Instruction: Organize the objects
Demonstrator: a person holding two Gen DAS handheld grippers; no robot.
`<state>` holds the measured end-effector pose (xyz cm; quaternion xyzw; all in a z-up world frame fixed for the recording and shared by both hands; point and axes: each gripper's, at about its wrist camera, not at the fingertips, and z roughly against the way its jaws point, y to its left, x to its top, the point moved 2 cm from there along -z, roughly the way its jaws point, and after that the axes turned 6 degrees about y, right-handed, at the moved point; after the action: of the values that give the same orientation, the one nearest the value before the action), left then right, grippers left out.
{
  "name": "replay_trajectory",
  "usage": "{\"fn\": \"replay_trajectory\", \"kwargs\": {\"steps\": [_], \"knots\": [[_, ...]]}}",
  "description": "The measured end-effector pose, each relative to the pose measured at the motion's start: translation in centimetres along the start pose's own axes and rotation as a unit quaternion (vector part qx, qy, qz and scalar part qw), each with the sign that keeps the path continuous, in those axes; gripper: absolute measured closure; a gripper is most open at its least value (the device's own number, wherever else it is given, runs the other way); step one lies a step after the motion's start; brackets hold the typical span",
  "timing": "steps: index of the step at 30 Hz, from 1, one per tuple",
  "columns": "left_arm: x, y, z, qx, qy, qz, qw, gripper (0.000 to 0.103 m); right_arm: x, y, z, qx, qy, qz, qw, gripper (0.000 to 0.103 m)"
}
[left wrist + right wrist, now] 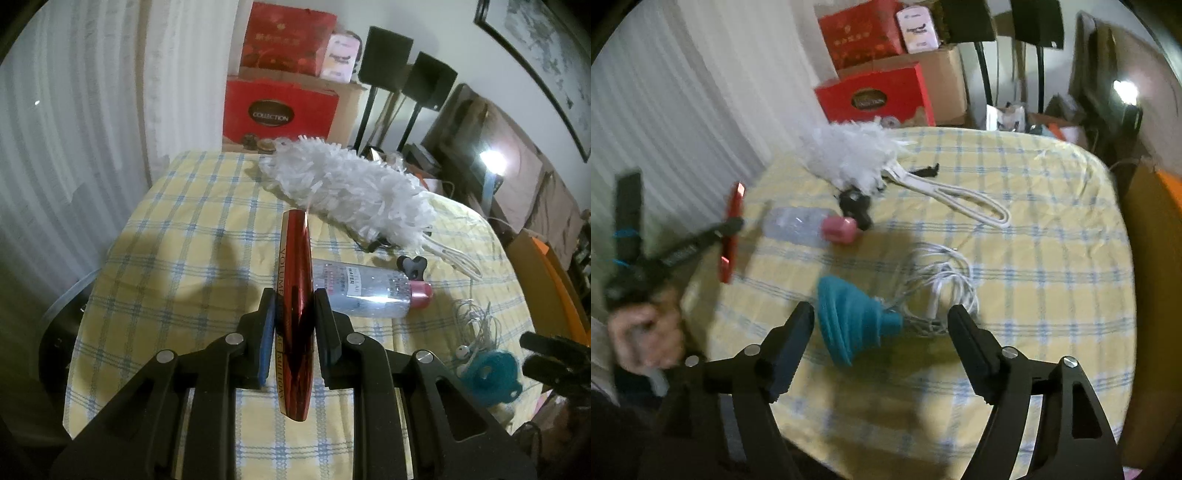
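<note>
- Red mascara tube (pixel 294 295): clamped crosswise between the pads of the left gripper (pixel 295 310), held in the air above the table; both ends stick out well past the jaws; the gold lettering faces the camera.
- Right gripper (pixel 881 325): jaws wide apart, holding nothing; it hangs low over the teal funnel (pixel 849 317), which lies on its side between the fingers but, as far as can be told, touches neither pad.
- White earphone cable (pixel 938 280): a loose tangle touching the funnel's narrow end; the spout appears to rest on or in the loops.
- Clear bottle with pink cap (pixel 369 291): lying on its side near the centre; a small black clip (pixel 412 267) just beside the cap.
- White duster (pixel 343 184): lying across the far part of the checked tablecloth (pixel 177 236), its handle pointing towards the bottle.
- Red boxes (pixel 280 110): stacked beyond the far edge; not part of the work.
- Judged step: right gripper about to close on the funnel.
- Risks: the funnel looks soft and ribbed, so a squeeze may collapse it or let it slip out; closing near the spout may catch the cable and drag the tangle along; the smooth tapered tube could pivot or slide in the left pads if that hand tilts; view is motion-blurred, so contact is uncertain.
</note>
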<state>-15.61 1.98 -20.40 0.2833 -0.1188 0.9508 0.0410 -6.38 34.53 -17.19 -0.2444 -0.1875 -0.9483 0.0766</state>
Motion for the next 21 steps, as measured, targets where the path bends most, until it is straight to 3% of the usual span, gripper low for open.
{"fn": "replay_trajectory", "kwargs": {"steps": [4, 8, 12, 21], "knots": [[0.0, 0.1, 0.0, 0.001, 0.001, -0.001, 1.0, 0.084, -0.4, 0.4, -0.2, 0.056, 0.01, 0.004, 0.998, 0.029], [0.1, 0.2, 0.0, 0.001, -0.001, 0.0, 1.0, 0.084, -0.7, -1.1, -1.2, 0.051, 0.035, -0.02, 0.998, 0.052], [0.0, 0.3, 0.0, 0.003, -0.002, 0.0, 1.0, 0.084, -1.7, -0.9, -1.3, 0.037, 0.056, 0.003, 0.998, 0.051], [0.0, 0.2, -0.1, 0.004, 0.001, -0.001, 1.0, 0.084, -3.3, -1.3, 0.6, 0.042, 0.051, -0.027, 0.997, 0.048]]}}
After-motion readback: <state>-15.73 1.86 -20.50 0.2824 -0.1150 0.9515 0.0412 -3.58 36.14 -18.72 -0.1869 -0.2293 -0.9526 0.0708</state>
